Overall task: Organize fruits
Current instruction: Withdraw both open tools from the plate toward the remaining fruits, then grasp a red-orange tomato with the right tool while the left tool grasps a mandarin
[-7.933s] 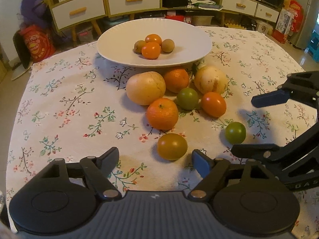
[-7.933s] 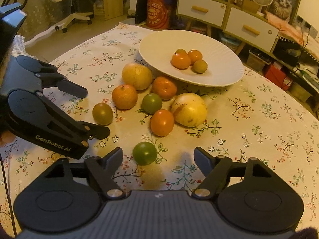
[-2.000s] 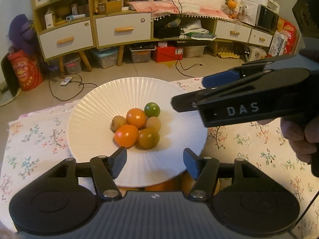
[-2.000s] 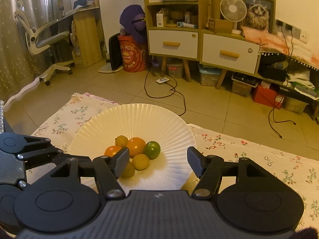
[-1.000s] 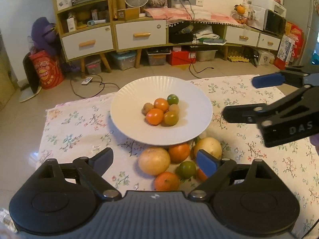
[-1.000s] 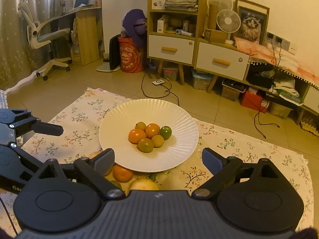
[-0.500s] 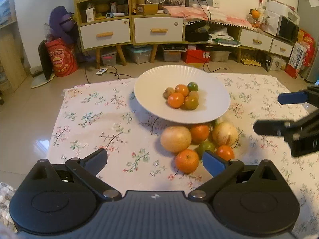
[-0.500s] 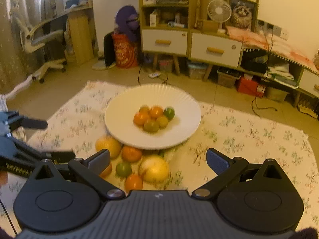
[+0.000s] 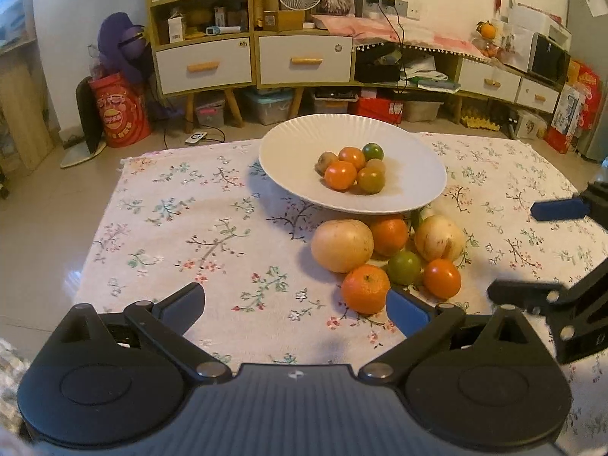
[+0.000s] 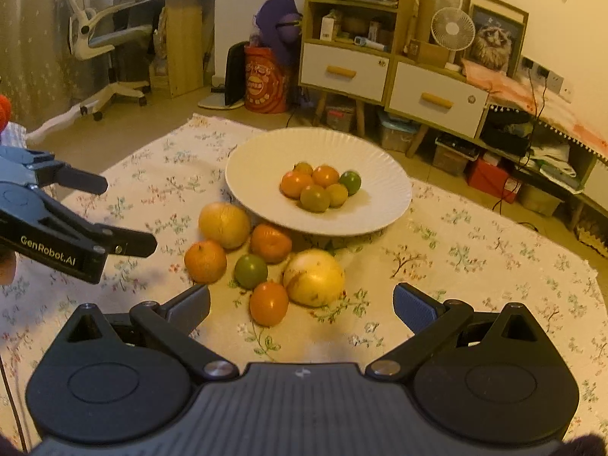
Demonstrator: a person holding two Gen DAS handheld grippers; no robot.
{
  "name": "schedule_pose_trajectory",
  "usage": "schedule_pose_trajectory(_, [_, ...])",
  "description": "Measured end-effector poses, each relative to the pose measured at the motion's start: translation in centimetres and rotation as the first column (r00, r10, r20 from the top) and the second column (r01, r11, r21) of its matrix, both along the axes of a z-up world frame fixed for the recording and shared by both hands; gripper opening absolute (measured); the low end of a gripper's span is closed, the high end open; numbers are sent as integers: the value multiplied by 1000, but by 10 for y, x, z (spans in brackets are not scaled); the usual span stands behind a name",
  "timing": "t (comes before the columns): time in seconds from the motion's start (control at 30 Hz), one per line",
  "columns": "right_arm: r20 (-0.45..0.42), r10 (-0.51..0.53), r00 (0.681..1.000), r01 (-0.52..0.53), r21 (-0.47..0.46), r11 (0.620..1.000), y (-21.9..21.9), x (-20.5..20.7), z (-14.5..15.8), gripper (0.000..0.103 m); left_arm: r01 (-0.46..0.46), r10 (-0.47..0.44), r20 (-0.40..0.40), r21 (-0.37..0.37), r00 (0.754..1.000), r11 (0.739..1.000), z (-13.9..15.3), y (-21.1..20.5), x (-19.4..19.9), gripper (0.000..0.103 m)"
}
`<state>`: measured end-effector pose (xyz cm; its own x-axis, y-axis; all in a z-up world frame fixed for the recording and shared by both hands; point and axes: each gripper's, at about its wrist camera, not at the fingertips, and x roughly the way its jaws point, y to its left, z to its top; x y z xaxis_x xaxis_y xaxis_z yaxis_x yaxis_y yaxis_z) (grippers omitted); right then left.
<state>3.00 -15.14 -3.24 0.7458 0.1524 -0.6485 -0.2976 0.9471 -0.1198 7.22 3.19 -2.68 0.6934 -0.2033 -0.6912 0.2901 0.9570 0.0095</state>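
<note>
Matt ribbed white plate [image 9: 418, 174], floral cloth tablecloth [image 9: 182, 235], wooden cabinet [image 9: 254, 19]

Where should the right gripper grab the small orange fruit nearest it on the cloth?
Take the small orange fruit across its widest middle, coming from above and the near side. The right gripper is open and faces it. The big yellow fruit crowds its right and the green fruit sits just behind, so probably angle the fingers to slip between.
</note>
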Motion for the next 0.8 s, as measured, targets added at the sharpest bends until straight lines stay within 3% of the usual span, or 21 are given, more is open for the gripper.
schedule_pose_trajectory(0.23, [-47, 27, 999, -28, -12, 1000, 1, 4, -21, 103, 28, -28, 3, -10, 1000, 1000, -14, -8, 7, 83])
schedule_pose_trajectory(0.5, [-66, 34, 997, -35, -8, 999, 3, 10, -30, 103, 63, -66, -58, -52, 996, 997, -27, -18, 18, 61])
schedule_pose_trajectory(0.8, [-78, 37, 996, -37, 0, 999, 2, 18, -41, 99, 78, -89, -98, -107, 991, 991, -33, -22, 28, 44])
